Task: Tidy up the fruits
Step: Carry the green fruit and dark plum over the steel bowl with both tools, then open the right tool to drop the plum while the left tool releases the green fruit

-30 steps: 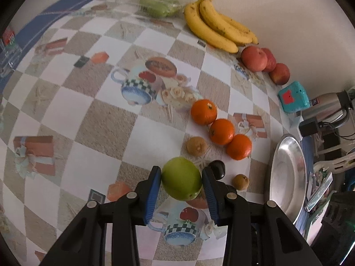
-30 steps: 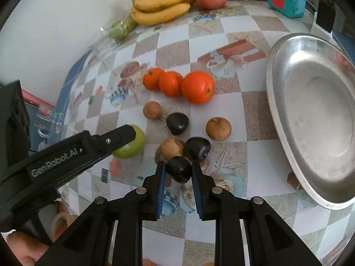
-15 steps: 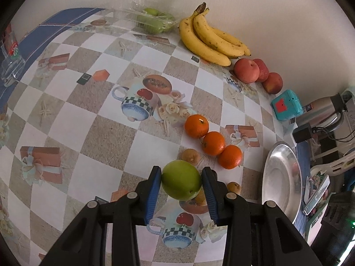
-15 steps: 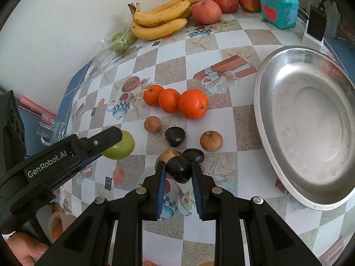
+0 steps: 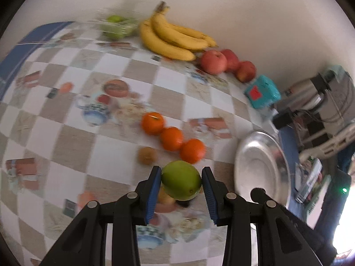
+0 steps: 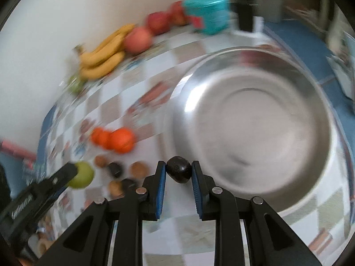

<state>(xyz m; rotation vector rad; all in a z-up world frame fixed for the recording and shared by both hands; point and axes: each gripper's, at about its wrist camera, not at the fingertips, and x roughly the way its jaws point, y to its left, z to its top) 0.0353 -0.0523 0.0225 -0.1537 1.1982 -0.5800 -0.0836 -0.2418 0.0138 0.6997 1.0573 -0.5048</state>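
Observation:
My left gripper (image 5: 180,182) is shut on a green apple (image 5: 181,182), held above the patterned tablecloth just below three oranges (image 5: 172,138). In the right wrist view that apple (image 6: 81,175) and the left gripper's finger (image 6: 64,173) show at the lower left. My right gripper (image 6: 178,173) is shut on a small dark fruit (image 6: 178,173), lifted near the left rim of the silver bowl (image 6: 261,122). Small brown and dark fruits (image 6: 124,173) lie on the cloth left of it. The silver bowl (image 5: 259,168) sits right of the apple.
Bananas (image 5: 170,37), three red apples (image 5: 226,64) and a bag of green fruit (image 5: 115,25) line the wall. A teal box (image 5: 261,94) and appliances (image 5: 317,95) stand at the right. A brown fruit (image 5: 146,155) lies left of the oranges.
Both grippers rose and moved right toward the silver bowl, each keeping its fruit. The bowl now fills much of the right wrist view, and both views are blurred.

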